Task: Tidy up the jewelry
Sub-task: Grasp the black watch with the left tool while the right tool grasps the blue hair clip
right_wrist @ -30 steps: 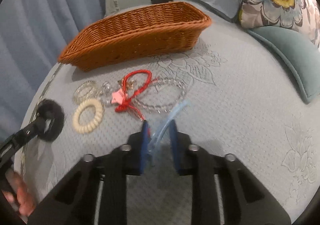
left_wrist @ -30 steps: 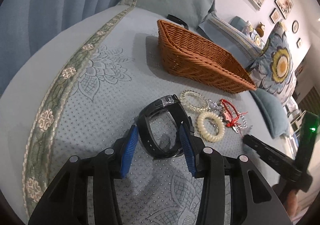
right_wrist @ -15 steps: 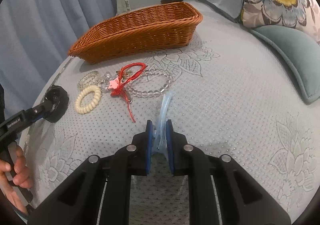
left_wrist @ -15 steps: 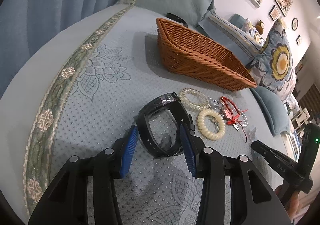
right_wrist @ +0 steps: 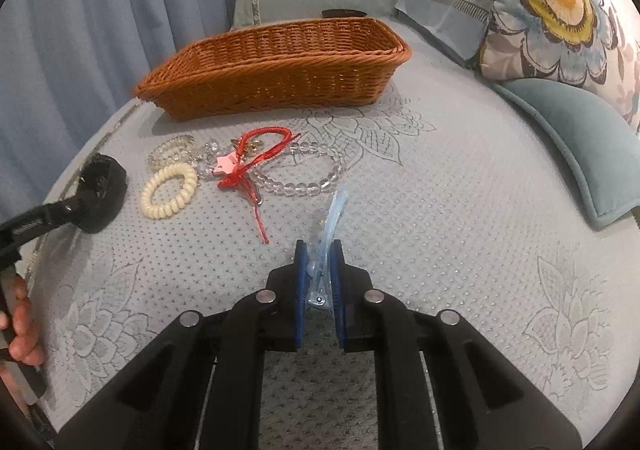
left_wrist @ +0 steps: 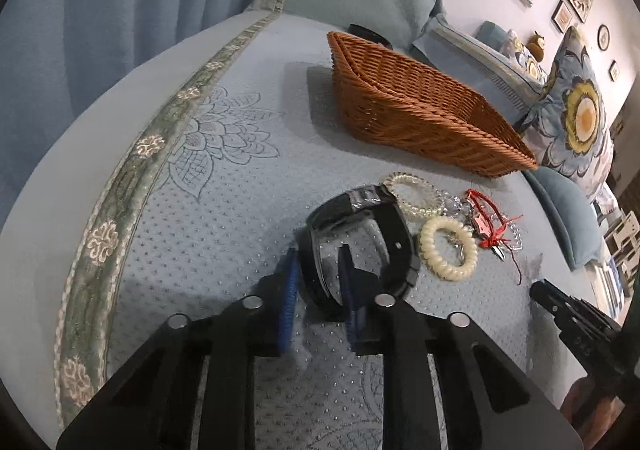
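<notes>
Left tongs (left_wrist: 318,282) clenched on black watch (left_wrist: 360,234) strap; right tongs (right_wrist: 319,276) clamp blue hair clip (right_wrist: 330,226).

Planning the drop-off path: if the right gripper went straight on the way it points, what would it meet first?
Probably the clear bead bracelet, just ahead of the blue hair clip held in the right gripper; the wicker basket lies farther on. Depth is uncertain.

My left gripper (left_wrist: 318,270) pinched the near side of the watch band; my right gripper (right_wrist: 319,270) clamped the clip.
</notes>
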`<state>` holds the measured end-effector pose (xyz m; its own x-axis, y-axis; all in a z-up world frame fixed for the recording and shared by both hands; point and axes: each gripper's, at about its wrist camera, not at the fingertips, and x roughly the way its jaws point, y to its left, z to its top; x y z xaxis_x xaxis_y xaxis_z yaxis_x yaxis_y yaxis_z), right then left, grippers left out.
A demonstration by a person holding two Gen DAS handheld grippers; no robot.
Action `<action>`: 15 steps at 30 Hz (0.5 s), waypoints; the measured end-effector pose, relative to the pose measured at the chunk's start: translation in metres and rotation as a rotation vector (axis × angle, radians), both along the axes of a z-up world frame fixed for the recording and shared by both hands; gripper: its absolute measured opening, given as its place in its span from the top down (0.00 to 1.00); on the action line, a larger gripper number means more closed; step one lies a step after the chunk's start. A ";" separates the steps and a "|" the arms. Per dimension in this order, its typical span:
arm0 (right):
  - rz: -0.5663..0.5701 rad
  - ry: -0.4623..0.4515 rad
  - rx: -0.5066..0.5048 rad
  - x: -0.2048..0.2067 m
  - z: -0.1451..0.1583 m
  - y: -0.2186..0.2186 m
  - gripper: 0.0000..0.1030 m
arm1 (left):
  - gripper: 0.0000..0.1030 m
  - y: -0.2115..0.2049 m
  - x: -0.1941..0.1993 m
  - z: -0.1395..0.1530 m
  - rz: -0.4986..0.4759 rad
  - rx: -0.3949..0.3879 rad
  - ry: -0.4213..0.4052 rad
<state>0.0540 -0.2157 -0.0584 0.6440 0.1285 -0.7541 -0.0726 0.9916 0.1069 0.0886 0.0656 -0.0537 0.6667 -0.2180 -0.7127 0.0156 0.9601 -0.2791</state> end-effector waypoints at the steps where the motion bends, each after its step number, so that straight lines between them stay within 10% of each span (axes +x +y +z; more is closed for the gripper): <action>1: 0.003 -0.007 0.014 -0.001 0.001 -0.002 0.91 | 0.91 0.000 0.000 0.000 0.000 0.004 -0.003; 15: 0.031 -0.133 0.153 -0.016 0.025 -0.018 0.91 | 0.96 -0.029 -0.021 0.029 -0.049 0.011 -0.154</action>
